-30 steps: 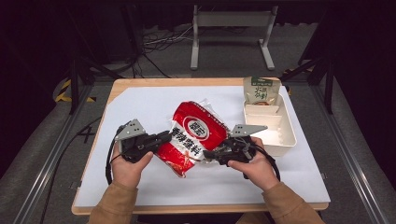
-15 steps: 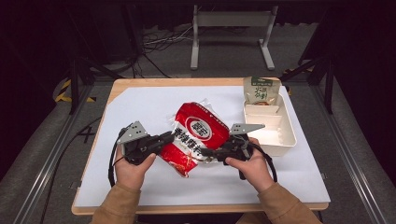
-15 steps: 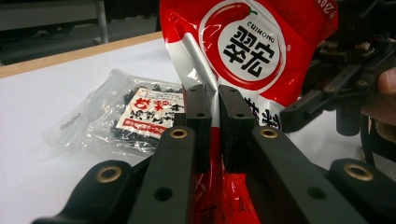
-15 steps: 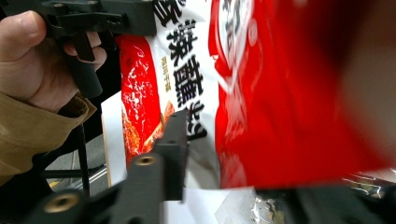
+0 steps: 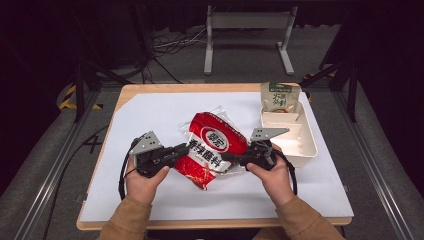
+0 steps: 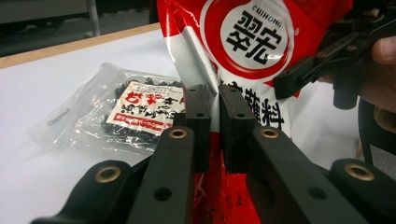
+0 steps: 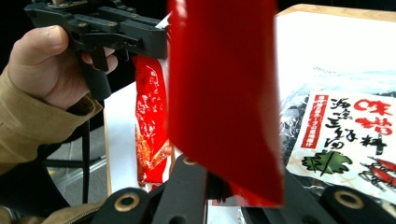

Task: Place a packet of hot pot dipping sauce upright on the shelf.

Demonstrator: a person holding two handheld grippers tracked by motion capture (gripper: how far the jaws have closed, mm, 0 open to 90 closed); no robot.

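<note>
- My left gripper (image 6: pixel 215 121) has its fingers (image 6: pixel 198 116) nearly together, pinching the edge of the red bag (image 6: pixel 252 56); the film runs straight up between the two pads.
- My right gripper (image 7: pixel 219 186) has just been closing, and its fingers now clamp the bag's opposite edge. In the right gripper view a red flap (image 7: pixel 224 93) hangs in front of the pads, so I cannot make out the contact itself.
- In the high view the bag (image 5: pixel 212 150) spans between my left gripper (image 5: pixel 177 152) and right gripper (image 5: pixel 230 157), held by both sides over the middle of the counter (image 5: pixel 150 110); I cannot tell whether its lower end rests on the surface.
- The bag's top and bottom are cut off in the left gripper view, and only part of its printed label can be read there.
- Behind the bag lies a clear packet (image 6: pixel 126 112) of dark contents with a red-and-white label; the bag hides its right side.
- In the right gripper view a dark packet with a white label (image 7: pixel 345 135) lies on the counter, cut off at the frame edge.
- Farther right stands a white tray (image 5: pixel 305 145), with a green pouch (image 5: pixel 280 97) leaning at its far end.
- My hands (image 5: pixel 142 180) enter from the bottom; the sleeves are cropped.
</note>
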